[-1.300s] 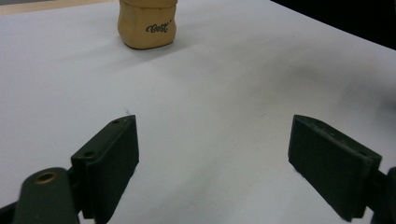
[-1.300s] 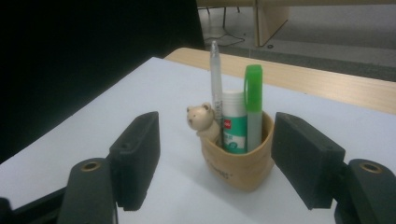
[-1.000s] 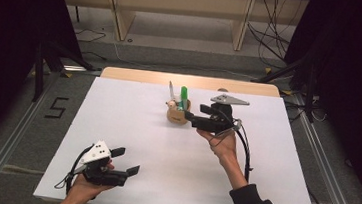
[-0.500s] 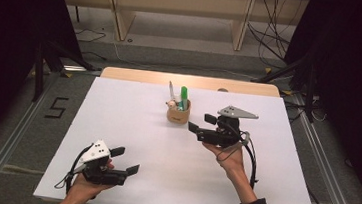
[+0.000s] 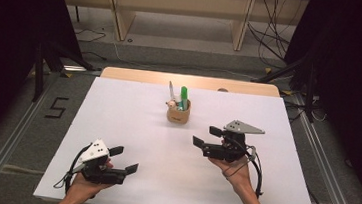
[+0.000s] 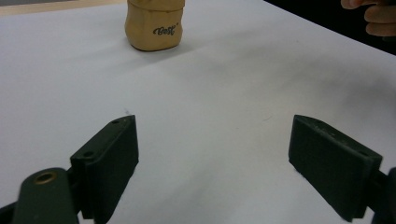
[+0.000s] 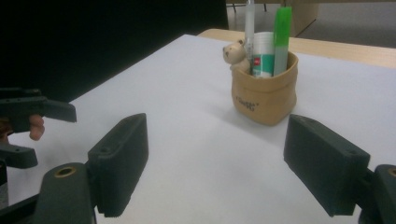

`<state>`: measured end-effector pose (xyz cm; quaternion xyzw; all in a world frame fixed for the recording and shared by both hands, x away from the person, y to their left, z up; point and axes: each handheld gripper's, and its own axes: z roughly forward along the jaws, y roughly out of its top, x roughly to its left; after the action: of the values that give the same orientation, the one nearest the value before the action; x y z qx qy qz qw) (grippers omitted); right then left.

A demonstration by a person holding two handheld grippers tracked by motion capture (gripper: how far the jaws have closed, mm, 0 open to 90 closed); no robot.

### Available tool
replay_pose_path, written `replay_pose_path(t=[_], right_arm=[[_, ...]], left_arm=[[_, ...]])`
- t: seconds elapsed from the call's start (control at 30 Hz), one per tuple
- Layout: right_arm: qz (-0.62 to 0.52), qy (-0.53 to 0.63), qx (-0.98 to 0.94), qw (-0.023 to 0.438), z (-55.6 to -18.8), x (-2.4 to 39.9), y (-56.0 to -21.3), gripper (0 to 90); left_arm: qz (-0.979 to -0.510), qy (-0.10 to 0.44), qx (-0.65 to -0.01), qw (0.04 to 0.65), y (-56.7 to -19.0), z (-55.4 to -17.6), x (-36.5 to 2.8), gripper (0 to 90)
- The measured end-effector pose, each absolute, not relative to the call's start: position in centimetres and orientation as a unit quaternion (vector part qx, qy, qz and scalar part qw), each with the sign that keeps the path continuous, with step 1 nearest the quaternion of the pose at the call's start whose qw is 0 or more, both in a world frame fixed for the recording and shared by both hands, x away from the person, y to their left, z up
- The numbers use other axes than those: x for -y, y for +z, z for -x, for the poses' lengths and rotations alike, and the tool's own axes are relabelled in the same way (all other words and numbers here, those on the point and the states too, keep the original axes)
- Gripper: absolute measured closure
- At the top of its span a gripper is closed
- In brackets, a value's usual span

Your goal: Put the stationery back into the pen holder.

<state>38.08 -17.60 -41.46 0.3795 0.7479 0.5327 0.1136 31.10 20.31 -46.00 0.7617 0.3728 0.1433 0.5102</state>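
Right gripper [image 5: 206,136]: jaws wide, just been opening, empty, near the pouch [image 5: 178,113].
Left gripper [image 5: 123,159]: jaws apart, empty.
Risk: a stray nudge could tip the pouch, spilling the green marker [image 5: 184,98].

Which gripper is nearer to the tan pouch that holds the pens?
The right gripper is nearer, just in front-right of the tan pouch. The left gripper rests farther away, near the table's front-left edge.

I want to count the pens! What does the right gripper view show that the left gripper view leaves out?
Right gripper view: the tan pouch with its open top, where a green marker, a white pen, a white tube and a little bear are. Left gripper view: the pouch's lower part with its printed word, plus fingers at the top right. Both: the pouch on the white table.
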Motion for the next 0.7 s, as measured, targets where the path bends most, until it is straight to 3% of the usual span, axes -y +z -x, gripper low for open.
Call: replay_pose_path(t=[0.7], right_arm=[[-0.364, 0.55, -0.745, 0.098, -33.6, 18.9, -43.3, 20.5]], left_arm=[[-0.763, 0.14, -0.364, 0.515, -45.7, -30.9, -20.3, 15.7]])
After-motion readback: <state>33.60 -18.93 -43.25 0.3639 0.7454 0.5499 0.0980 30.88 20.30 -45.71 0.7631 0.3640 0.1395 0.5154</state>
